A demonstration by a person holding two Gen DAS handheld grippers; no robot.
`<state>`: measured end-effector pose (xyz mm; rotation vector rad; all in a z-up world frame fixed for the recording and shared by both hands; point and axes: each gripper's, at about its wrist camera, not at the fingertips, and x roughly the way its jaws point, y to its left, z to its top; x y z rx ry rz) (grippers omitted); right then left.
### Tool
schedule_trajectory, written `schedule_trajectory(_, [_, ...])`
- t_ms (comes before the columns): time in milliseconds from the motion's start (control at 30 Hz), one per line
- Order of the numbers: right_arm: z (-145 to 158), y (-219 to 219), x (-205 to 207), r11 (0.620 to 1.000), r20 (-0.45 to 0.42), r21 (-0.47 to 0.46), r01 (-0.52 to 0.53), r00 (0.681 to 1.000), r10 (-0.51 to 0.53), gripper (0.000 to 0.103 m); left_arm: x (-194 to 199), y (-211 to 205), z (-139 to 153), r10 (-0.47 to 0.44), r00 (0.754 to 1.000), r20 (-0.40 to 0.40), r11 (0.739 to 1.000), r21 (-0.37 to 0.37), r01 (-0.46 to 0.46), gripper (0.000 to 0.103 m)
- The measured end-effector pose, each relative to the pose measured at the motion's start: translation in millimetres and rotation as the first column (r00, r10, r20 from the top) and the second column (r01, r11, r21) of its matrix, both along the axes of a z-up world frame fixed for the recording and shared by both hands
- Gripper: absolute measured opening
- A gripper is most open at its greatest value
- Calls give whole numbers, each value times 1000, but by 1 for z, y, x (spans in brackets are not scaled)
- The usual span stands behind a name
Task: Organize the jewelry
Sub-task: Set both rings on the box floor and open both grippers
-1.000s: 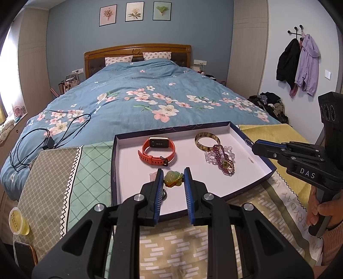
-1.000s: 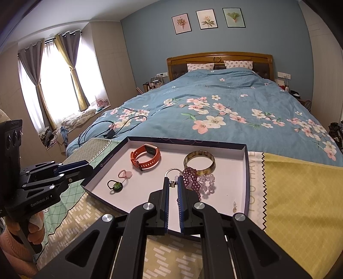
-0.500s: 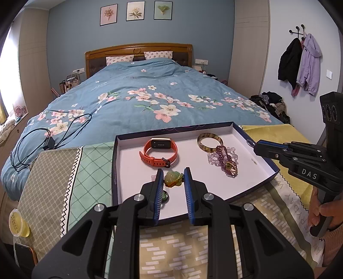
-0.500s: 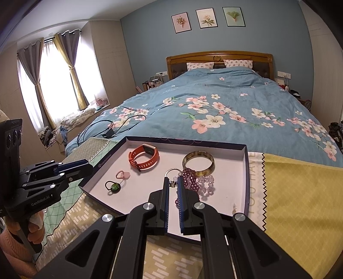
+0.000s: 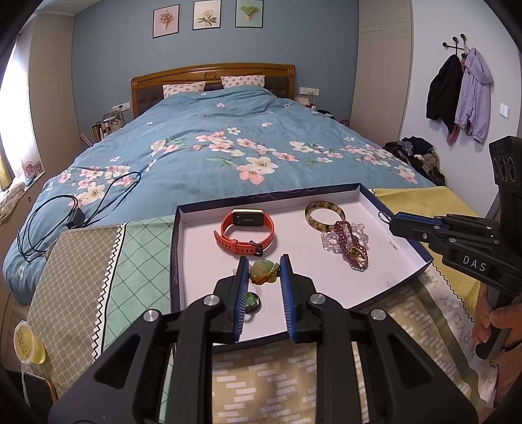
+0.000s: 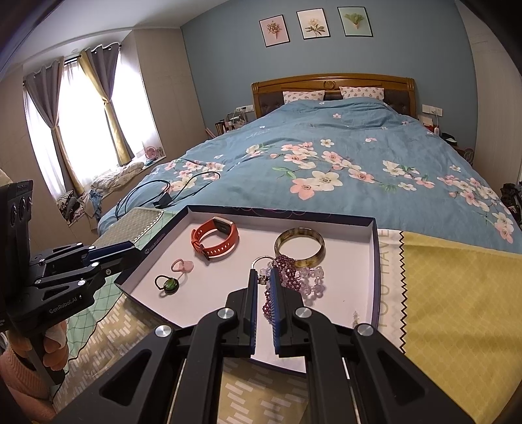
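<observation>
By the bed [image 5: 228, 153], a tray [image 5: 404, 280] is laid. A green charm [image 5: 263, 272] is held by the left gripper [image 5: 263, 272], a keyring [image 6: 261, 262] by the right gripper [image 6: 261, 280]. The round charm could be dropped.

Bedroom around the bed [image 5: 228, 153]

Black cable [image 5: 65, 215] lies on its left side; three pictures [image 5: 207, 14] hang above its headboard.

Black left tool [image 5: 263, 275], blue pads [image 5: 240, 295], silver screws; right tool [image 6: 263, 284] marked "DAS".
</observation>
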<state>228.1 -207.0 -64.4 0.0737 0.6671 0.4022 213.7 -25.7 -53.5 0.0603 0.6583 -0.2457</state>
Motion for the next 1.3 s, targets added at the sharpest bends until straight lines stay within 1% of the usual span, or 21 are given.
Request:
schedule_trajectory(633, [-5,0,5,1000,-16,-15,-5,1000,5,6,15,1,-12,18,1000,-22,1000,10,-18,20])
schedule_trajectory(1300, [-10,9,15,999,-57,-43,-7,998,4,6,28,2,-27,37,997,-73,999,4,-37,20])
